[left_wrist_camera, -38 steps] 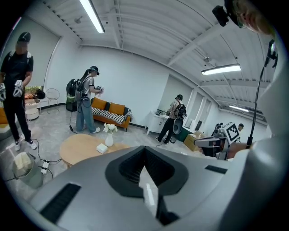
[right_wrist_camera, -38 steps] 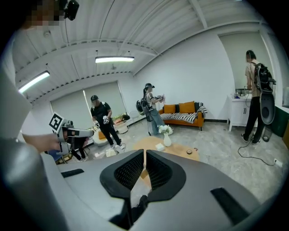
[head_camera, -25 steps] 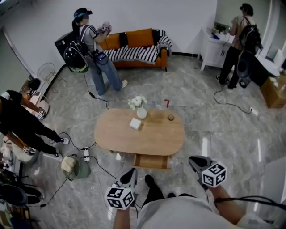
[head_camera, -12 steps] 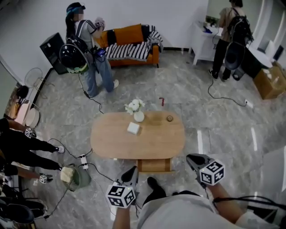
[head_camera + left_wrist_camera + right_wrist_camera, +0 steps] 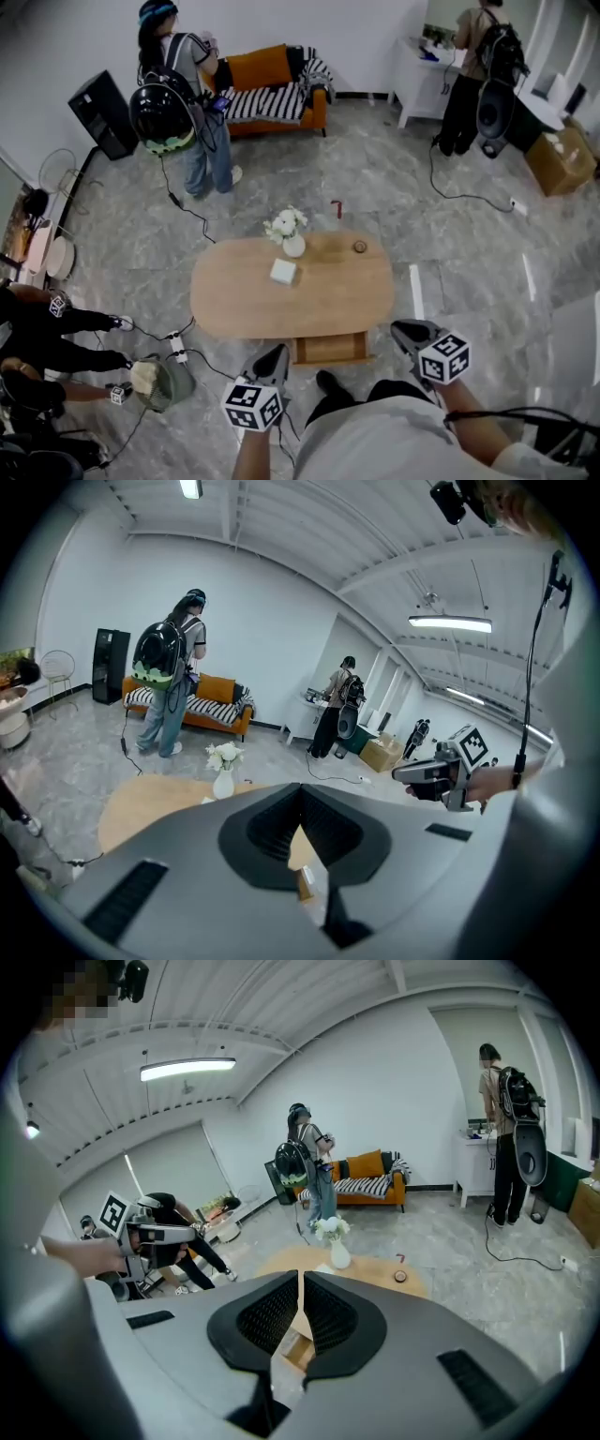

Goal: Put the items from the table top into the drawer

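Note:
An oval wooden table (image 5: 234, 291) carries a white vase of flowers (image 5: 293, 246), a small white box (image 5: 283, 272) and a small round item (image 5: 359, 247). Its drawer (image 5: 328, 348) stands pulled out on the near side. My left gripper (image 5: 278, 353) hovers shut and holding nothing, just left of the drawer. My right gripper (image 5: 401, 330) is shut and holds nothing too, off the table's near right corner. The left gripper view shows the vase (image 5: 223, 782) beyond the shut left gripper (image 5: 302, 794). Past the right gripper (image 5: 300, 1279), the right gripper view shows the vase (image 5: 339, 1255) and round item (image 5: 400, 1277).
A red object (image 5: 336, 208) lies on the floor beyond the table. A power strip (image 5: 175, 345) and cables run at the table's left, near crouching people (image 5: 37, 328). A person with a backpack (image 5: 183, 94) stands by the orange sofa (image 5: 272, 84); another (image 5: 473, 66) stands far right.
The head view has drifted, so the room's far end sits a little higher in frame. The people at the left have shifted lower. Both grippers stay shut near the table's near edge.

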{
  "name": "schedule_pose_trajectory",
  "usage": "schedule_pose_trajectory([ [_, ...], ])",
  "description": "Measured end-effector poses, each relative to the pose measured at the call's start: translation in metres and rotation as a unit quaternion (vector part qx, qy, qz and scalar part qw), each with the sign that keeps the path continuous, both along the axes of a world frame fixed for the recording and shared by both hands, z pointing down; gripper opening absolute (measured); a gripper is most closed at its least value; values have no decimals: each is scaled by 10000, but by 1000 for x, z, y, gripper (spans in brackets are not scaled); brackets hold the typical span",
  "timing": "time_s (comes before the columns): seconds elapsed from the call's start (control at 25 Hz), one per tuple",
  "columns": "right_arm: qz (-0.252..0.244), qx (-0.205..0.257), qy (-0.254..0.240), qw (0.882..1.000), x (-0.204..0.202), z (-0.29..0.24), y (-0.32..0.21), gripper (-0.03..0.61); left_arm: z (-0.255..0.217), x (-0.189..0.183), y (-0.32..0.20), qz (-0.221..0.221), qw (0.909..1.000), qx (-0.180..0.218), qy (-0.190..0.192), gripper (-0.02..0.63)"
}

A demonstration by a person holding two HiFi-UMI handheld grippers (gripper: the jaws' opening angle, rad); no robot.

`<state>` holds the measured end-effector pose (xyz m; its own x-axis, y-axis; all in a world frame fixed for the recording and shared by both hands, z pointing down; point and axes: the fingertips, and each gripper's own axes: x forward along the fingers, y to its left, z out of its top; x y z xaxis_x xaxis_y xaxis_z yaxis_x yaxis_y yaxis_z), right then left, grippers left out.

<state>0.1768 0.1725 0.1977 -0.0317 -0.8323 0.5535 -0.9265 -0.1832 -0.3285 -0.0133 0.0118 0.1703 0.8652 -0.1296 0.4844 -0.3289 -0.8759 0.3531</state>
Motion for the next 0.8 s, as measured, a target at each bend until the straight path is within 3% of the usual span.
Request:
schedule_pose_trajectory([
  [0.44, -302, -80, 58, 9995, 23, -3, -23, 41, 10, 16, -8, -168, 9998, -94, -94, 2],
  [0.8, -869, -135, -35, 9961, 69, 15, -46, 41, 16, 47, -1, -832, 9964, -137, -20, 2],
])
